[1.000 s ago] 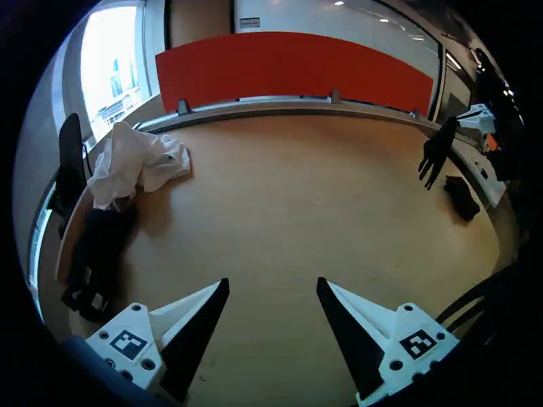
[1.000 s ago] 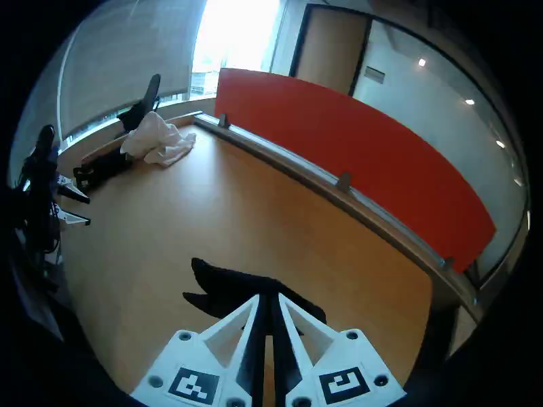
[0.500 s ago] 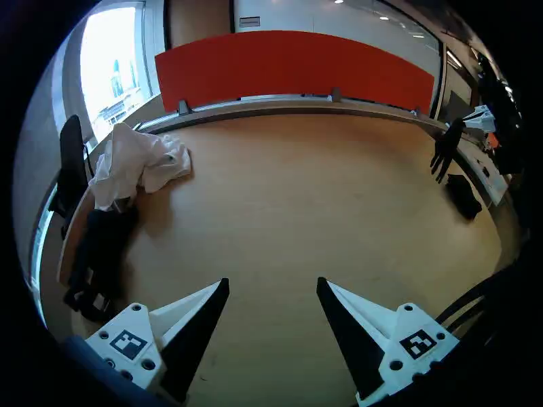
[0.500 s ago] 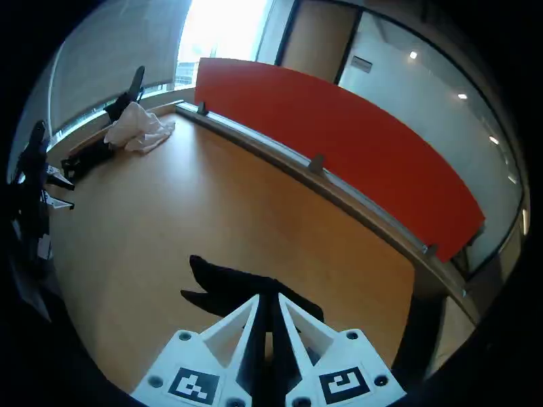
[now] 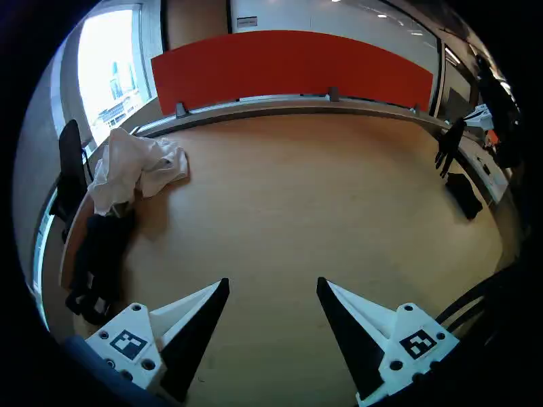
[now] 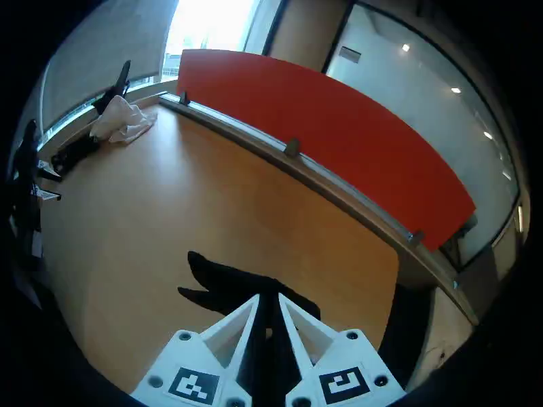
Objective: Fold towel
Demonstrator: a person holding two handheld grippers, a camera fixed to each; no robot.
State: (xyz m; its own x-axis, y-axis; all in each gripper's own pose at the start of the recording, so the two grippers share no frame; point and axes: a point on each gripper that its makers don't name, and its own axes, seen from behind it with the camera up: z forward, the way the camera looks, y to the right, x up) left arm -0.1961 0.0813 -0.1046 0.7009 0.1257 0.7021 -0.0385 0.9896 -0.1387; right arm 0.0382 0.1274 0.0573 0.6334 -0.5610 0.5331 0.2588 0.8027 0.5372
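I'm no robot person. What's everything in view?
Table: one, light wood, under everything.
Divider: one, red, along the table's far edge.
White cloth: one, crumpled, table's far left corner.
Dark bundle: one, black, beside the white cloth.
Chair: one, black, behind that corner.
Black cloth: one, hanging from the right tongs.
Black item: one, on the table's right side.
Left tongs: white and black, open above the table.
Right tongs: white and black, shut on the black cloth.

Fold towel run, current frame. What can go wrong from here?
1. The right gripper pinches the limp black cloth at one spot; hanging bunched, it may land crumpled on the wooden table.
2. The left gripper is open and far from that cloth, so no second corner is held.
3. The crumpled white cloth lies by the table's edge and might slide off.
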